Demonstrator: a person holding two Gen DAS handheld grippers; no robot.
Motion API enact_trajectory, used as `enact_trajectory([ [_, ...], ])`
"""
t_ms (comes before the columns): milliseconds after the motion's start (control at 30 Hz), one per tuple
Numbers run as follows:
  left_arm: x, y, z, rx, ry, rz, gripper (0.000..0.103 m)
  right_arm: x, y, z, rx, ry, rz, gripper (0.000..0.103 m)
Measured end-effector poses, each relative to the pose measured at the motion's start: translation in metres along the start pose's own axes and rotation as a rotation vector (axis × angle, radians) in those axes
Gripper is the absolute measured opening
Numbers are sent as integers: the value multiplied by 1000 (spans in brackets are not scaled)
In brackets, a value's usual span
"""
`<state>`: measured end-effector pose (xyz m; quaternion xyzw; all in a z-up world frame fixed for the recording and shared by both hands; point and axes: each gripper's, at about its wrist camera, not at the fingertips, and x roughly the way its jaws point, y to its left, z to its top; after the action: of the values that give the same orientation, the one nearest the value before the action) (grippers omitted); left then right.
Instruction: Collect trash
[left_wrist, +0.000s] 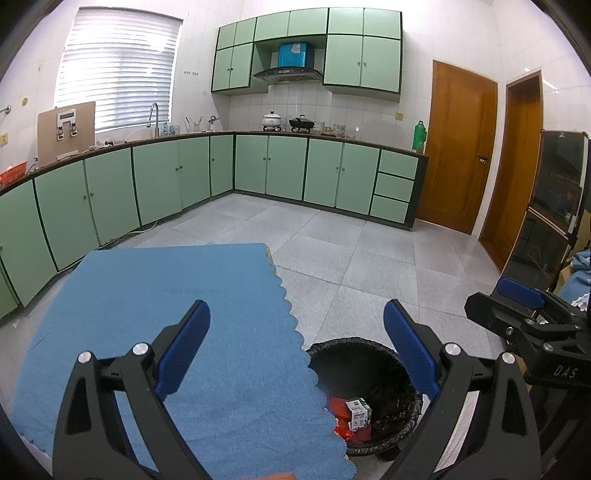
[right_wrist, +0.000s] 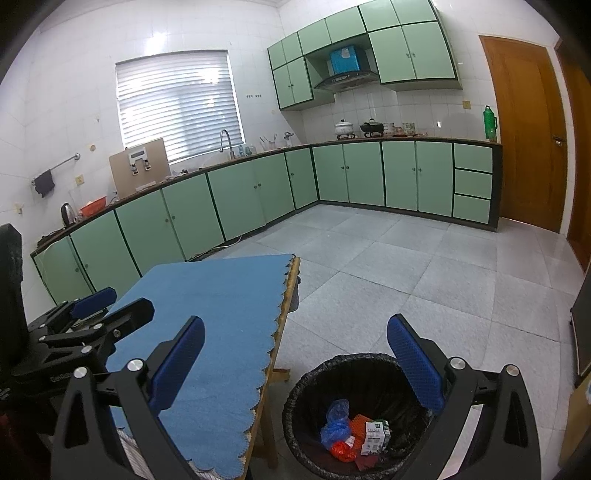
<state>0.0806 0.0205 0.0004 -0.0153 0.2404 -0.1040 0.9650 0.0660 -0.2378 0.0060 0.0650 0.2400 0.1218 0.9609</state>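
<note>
table: blue cloth bare, no trash seen on it | bin: beside table, black liner, holds the trash | carton: light, crushable, take by flat sides | blue bag: soft, slippery, pinch a fold | left gripper: jaws wide apart, empty | right gripper: jaws wide apart, empty

The left gripper fills the lower part of its own view, jaws spread wide with nothing between the blue pads. The right gripper sits likewise at the bottom of its view, jaws equally wide and empty. Each appears at the other view's edge, level and side by side.
</note>
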Motion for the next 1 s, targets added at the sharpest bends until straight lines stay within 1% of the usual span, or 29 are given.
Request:
enact_trajectory([
  [1000, -4, 0, 5, 0, -3, 3, 92, 0, 3, 1, -1, -1, 2, 97],
])
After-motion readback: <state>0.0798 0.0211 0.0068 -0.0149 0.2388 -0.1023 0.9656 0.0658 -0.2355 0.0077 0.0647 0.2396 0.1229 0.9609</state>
